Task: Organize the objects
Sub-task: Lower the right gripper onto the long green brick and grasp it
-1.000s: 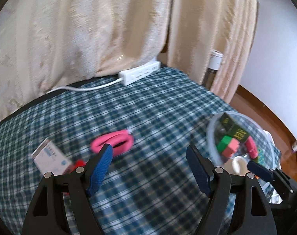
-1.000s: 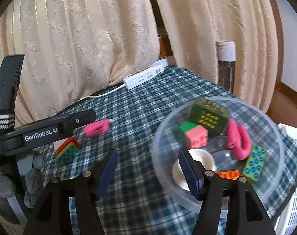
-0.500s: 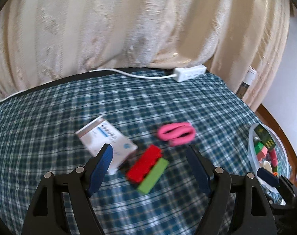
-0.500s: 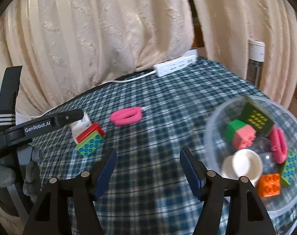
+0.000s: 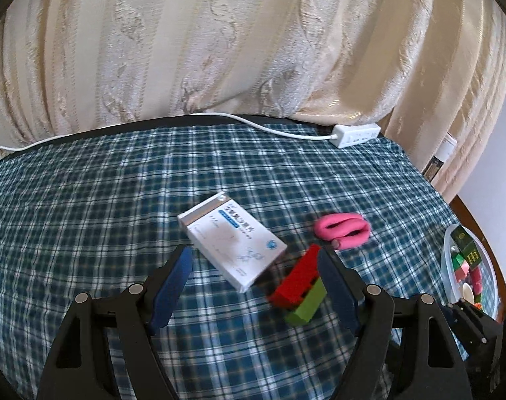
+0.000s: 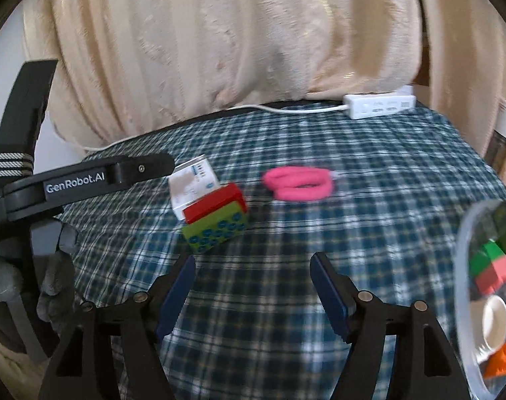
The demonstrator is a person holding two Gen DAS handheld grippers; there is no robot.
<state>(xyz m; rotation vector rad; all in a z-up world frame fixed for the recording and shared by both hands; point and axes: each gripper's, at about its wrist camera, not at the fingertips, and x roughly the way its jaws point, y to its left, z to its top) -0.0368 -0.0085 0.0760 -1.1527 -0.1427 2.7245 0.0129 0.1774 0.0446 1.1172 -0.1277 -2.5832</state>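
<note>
Fingers on both my grippers stand apart with nothing between the pads. My left gripper (image 5: 254, 286) hangs above the checked tablecloth (image 5: 86, 206), its blue pads spread over the near corner of the white box (image 5: 231, 240) and the red-and-green block stack (image 5: 299, 291), gripping neither as far as I can see. My right gripper (image 6: 253, 295) is released too; its jaws have just been opening, and only bare cloth shows between them.

Loose items, left wrist view: white box lies flat, printed face up, roughly mid-table. Block stack sits just beside the box's right corner, red brick on top of green; whether they touch I cannot tell. Pink hair ties (image 5: 343, 230) lie a little beyond the blocks, to the right, apart from them.

Right wrist view: same three things ahead of my open jaws, somewhat blurred. Blocks nearest, box behind them, pink ties off to the right.

Clear bowl (image 6: 463, 266) at the right edge of the table, already holding bricks in green, pink, orange and dark green, plus a small white round piece. It shows also at the far right of the left view.

White power strip (image 5: 356, 135) and its cord run along the far table edge, under the cream curtain (image 5: 253, 40).

A grey-gloved hand (image 6: 29, 276) carries the left gripper, seen at the left of the right wrist view.
</note>
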